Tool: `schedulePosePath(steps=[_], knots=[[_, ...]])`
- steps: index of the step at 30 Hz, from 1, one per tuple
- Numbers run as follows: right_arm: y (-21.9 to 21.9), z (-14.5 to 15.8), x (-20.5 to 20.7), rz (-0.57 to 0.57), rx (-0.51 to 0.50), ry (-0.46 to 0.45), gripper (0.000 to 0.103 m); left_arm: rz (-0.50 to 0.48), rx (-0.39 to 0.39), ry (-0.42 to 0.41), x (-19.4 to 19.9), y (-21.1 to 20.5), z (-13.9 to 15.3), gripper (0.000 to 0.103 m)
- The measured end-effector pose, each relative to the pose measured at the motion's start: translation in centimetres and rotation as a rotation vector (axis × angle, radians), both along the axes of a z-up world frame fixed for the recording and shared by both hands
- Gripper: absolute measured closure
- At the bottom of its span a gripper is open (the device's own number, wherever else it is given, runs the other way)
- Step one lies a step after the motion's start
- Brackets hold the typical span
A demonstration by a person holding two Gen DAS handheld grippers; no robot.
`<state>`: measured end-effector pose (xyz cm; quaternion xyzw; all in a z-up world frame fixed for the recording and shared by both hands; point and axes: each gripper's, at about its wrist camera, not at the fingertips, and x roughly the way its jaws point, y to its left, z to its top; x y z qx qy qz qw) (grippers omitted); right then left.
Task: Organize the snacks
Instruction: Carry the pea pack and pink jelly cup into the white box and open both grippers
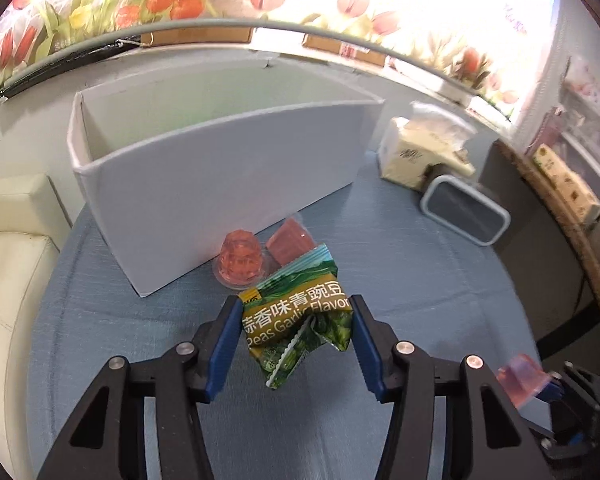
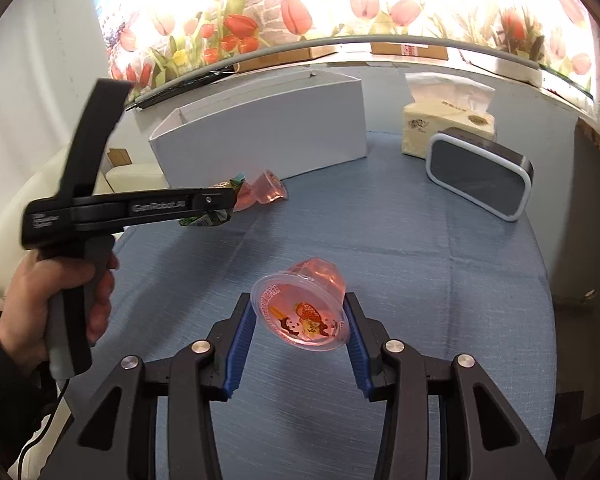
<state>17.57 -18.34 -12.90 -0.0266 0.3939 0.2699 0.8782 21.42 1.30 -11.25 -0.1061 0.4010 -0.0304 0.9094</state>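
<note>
We had the left tool (image 1: 296,336) pinching the pea packet (image 1: 296,316) at lower centre, the right tool (image 2: 300,320) clamping a jelly cup (image 2: 304,308) (lid toward us). Both should clear the white box (image 1: 220,184) wall at upper centre before release, we judged.

Both fisheye views ride close behind their own hand-held gripper fingers, looking steeply down and forward over the blue worktop (image 1: 100,320). Both share the white box (image 1: 220,200), upper centre, the tissue pack (image 2: 448,128) and the tulip wall (image 2: 340,0). The right view catches the left hand-held gripper (image 2: 220,210) at its left.
</note>
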Motion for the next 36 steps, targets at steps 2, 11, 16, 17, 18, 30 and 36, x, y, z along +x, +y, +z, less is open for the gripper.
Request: schedulePosePath(steps=[2,11,16,17,18,30,36], knots=[[0.2,0.2,-0.1,0.004,0.006,-0.002,0.056,-0.008,-0.006,-0.026,-1.2,0.3,1.0,0.045],[2.0,2.3,1.5,0.039,0.063,-0.002,0.056,0.001,-0.053,-0.142,-2.8,3.5,7.0,0.045],[4.5,5.5,5.3,0.068,0.092,-0.04,0.056,0.038,-0.071,-0.19,0.6,6.4,10.4,0.045],[5.1,6.1,6.4,0.076,0.103,-0.045,0.056,0.04,-0.071,-0.196,1.3,7.0,10.8,0.045],[5.9,6.8,7.5,0.086,0.111,-0.055,0.056,0.041,-0.073,-0.201,2.2,7.6,11.2,0.045],[15.9,7.7,23.0,0.12,0.048,-0.048,0.055,0.049,-0.136,-0.08,10.4,13.6,7.8,0.045],[16.3,6.1,24.7,0.061,-0.027,-0.081,0.0,0.08,-0.087,-0.054,10.9,14.5,6.2,0.0]])
